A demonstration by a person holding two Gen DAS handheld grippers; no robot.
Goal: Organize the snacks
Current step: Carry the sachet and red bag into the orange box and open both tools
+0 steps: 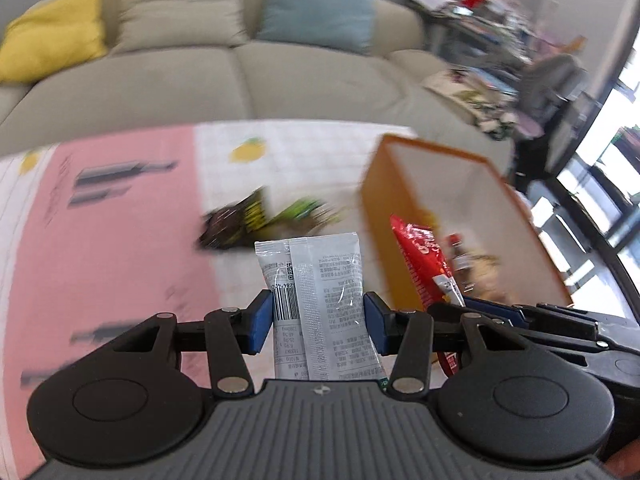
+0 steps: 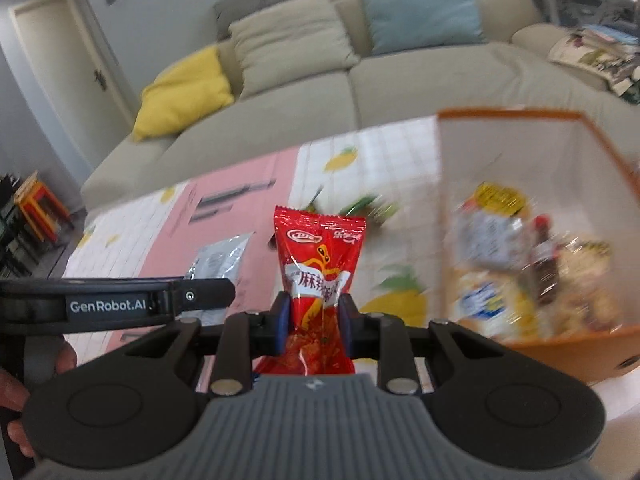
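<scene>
Your orange box (image 2: 568,344) sits at the right of the table, white inside, and it already holds several packets: a yellow-and-white one, a blue-and-white one, a dark red-capped piece and some pale wrapped items, all too blurred to name. Your left gripper (image 1: 316,320) is clamped on a silver-grey packet (image 1: 320,280), its blue pads pressing both edges so the packet stands upright with its printed back and barcode toward you. Your right gripper (image 2: 312,320) is closed tight on a red snack packet (image 2: 316,264), pinched at its waist so the top fans out above the pads; from the left wrist view that red packet shows just in front of the box's near wall. A dark packet with yellow print (image 1: 236,220) and a green packet (image 1: 304,212) lie on the table beyond your left gripper, left of the box, touching or overlapping, though motion blur hides which. The table wears a cloth (image 1: 120,240) with a pink panel, white grid and yellow fruit prints. Behind it is a beige sofa (image 2: 320,92) with yellow, beige and blue-grey cushions, a door far left, and cluttered shelves far right. Your fingers (image 2: 16,400) show at the left edge of the right wrist view, cut off by the frame.
</scene>
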